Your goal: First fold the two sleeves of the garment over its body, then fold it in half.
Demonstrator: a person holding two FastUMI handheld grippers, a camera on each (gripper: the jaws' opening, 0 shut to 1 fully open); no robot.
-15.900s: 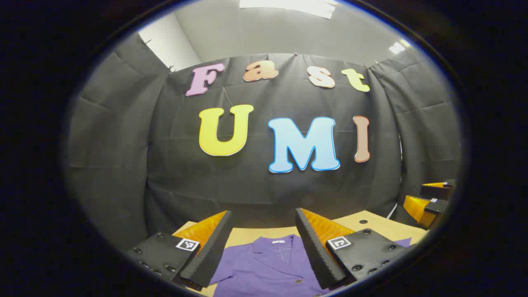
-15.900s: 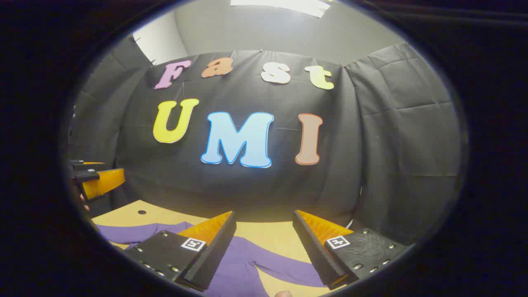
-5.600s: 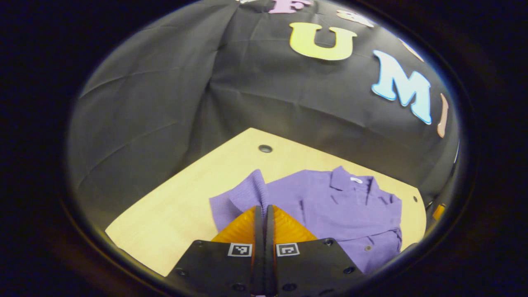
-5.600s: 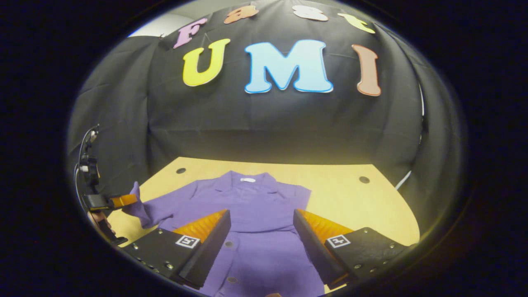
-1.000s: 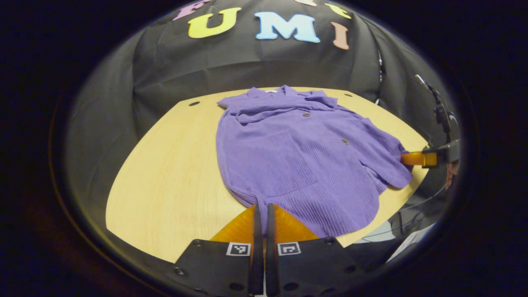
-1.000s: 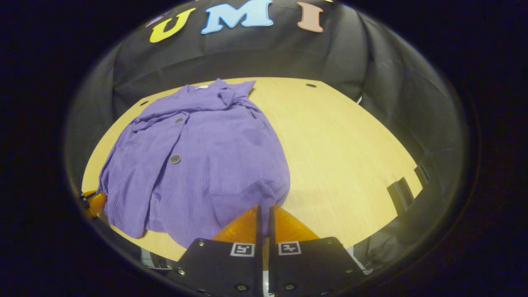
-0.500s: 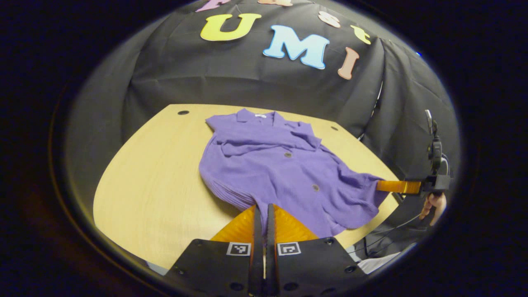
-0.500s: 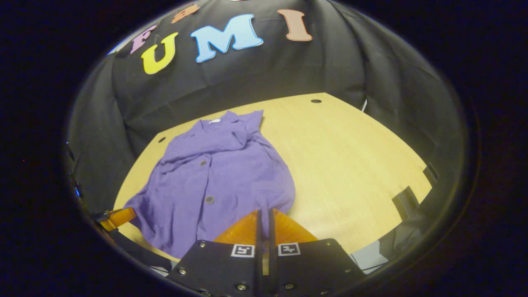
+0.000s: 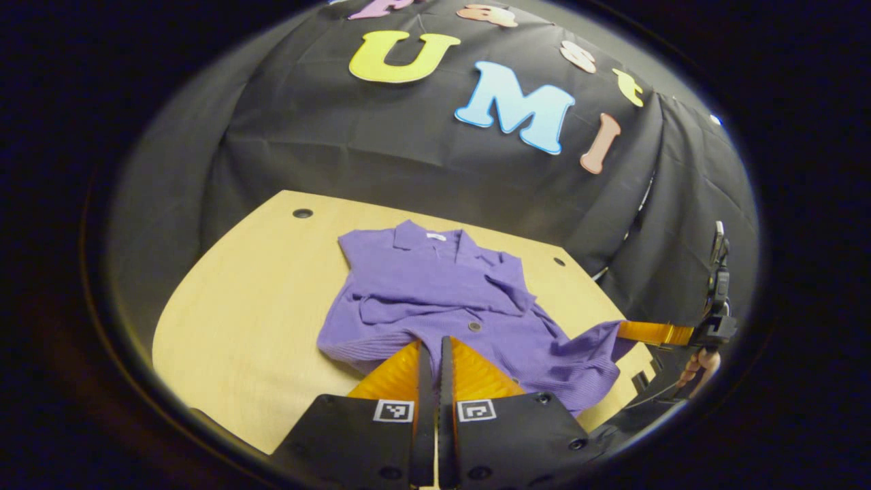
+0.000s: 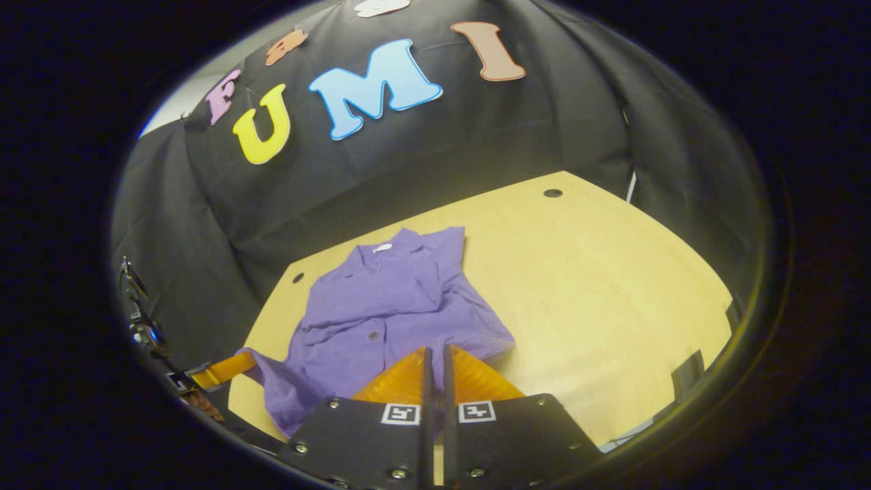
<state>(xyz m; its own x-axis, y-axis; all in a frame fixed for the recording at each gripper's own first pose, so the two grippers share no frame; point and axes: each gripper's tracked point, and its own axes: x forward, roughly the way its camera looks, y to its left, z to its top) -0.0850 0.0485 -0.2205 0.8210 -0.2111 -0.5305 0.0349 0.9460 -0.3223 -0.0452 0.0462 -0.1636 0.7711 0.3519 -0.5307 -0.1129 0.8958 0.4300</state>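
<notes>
Two views. In the left gripper view, the left tool (image 9: 431,350) pinches the purple garment's (image 9: 435,289) hem above the tabletop (image 9: 252,306). In the right gripper view, the right tool (image 10: 436,357) clamps the hem's other corner, collar lying far.

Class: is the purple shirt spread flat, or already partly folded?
Partly folded. The purple shirt has both sleeves over its body, and both tongs, left and right, lift its hem.
</notes>
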